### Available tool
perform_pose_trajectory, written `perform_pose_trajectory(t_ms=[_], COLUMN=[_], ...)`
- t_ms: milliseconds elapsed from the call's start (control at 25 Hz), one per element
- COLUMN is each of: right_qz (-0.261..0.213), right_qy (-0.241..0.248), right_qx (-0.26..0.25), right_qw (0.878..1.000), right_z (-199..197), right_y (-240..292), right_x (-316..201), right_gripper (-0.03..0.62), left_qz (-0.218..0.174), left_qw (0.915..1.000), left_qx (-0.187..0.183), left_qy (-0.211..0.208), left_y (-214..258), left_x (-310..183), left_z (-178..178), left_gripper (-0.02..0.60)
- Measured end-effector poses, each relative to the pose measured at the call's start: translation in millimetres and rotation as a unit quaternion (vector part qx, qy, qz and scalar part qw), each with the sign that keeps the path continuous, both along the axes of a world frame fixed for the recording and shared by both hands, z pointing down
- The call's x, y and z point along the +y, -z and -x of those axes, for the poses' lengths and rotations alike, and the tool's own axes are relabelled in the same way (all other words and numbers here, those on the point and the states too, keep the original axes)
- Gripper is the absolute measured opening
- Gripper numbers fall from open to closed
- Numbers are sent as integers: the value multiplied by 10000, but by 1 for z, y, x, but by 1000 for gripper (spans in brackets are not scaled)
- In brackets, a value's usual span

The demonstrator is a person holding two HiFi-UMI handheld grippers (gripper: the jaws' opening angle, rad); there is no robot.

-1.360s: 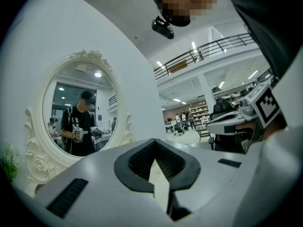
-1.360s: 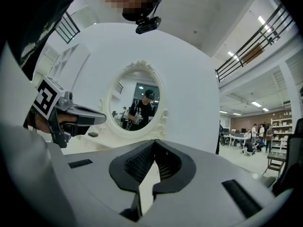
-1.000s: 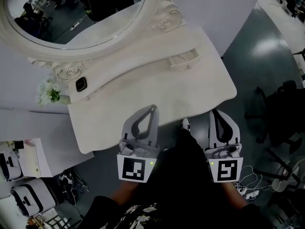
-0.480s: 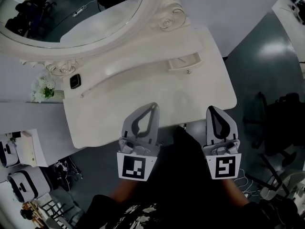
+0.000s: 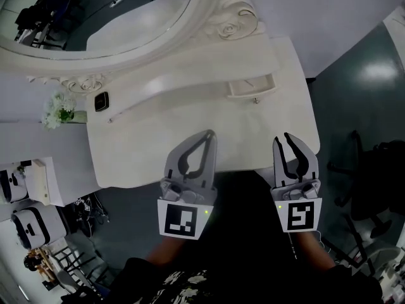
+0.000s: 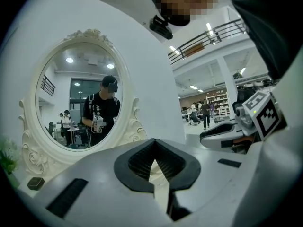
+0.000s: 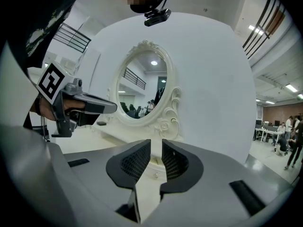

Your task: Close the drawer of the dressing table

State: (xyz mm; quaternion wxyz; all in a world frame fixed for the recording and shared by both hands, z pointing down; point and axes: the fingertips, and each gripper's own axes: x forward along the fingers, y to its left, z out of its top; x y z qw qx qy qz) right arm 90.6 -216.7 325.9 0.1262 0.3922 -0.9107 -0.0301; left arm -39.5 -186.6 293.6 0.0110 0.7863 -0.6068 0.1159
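The grey right gripper (image 5: pixel 284 140), jaws just opening with nothing between them, faced the small cream pulled-out drawer (image 5: pixel 252 87); a square push on its front seemed best. The grey left gripper (image 5: pixel 210 134) was closed and empty.

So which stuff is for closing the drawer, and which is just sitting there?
For the job: the open drawer, its knob, the dressing table.
Just lying about: the flowers, the small black thing, the mirror.

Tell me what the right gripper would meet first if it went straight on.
Most likely the open drawer front: its knob shows between the right gripper's jaws, depth unclear. Those jaws have just been opening, holding nothing.
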Motion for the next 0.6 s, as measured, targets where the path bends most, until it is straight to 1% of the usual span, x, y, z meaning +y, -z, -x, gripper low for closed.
perform_pose_trajectory(t_ms=[80, 200, 280, 440, 600], right_qz=[92, 264, 383, 314, 480], right_qy=[-16, -60, -95, -244, -321], right_qx=[53, 96, 168, 209, 388], right_qw=[9999, 9996, 9991, 9990, 9976], right_z=[0, 1, 0, 2, 6], right_y=[-7, -19, -31, -37, -54], right_x=[-6, -12, -14, -24, -31], right_gripper=[77, 103, 121, 131, 148], left_qz=[38, 233, 357, 455, 545], left_qw=[10000, 9997, 9992, 9984, 9975], left_qx=[-49, 73, 82, 38, 136], left_qy=[-28, -41, -140, -347, -424], left_y=[-3, -14, -22, -34, -45], left_x=[-6, -12, -14, -22, -30], left_z=[0, -3, -7, -7, -2], left_gripper=[2, 2, 2, 2, 2])
